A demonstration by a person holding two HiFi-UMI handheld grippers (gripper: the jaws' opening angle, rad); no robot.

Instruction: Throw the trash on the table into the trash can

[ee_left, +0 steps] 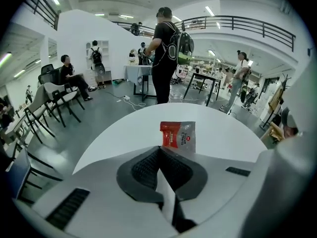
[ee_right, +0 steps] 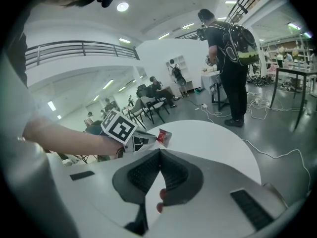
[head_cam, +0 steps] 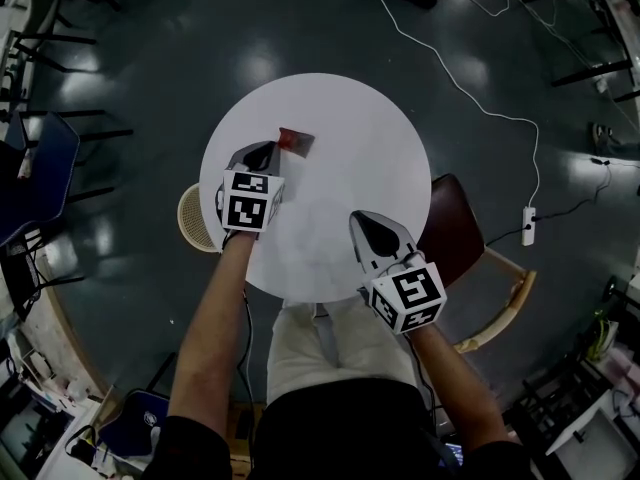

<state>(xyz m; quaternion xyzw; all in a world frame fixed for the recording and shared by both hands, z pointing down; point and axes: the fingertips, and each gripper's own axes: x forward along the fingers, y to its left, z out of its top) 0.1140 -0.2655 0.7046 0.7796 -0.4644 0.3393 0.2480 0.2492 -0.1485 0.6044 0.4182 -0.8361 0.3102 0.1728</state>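
Glossy dark floor [head_cam: 140, 38], brown chair [head_cam: 460, 233]

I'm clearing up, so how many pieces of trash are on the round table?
1. A red packet is near the white table's far edge, pinched in the left gripper's closed tips. A scrap could hide beneath that gripper.

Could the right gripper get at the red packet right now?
Probably: the right gripper has bare table ahead of it, but the left gripper is already shut on the red packet.

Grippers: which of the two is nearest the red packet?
The left gripper: its fingers pinch the edge of the red packet. The right gripper is shut on nothing, well apart from it.
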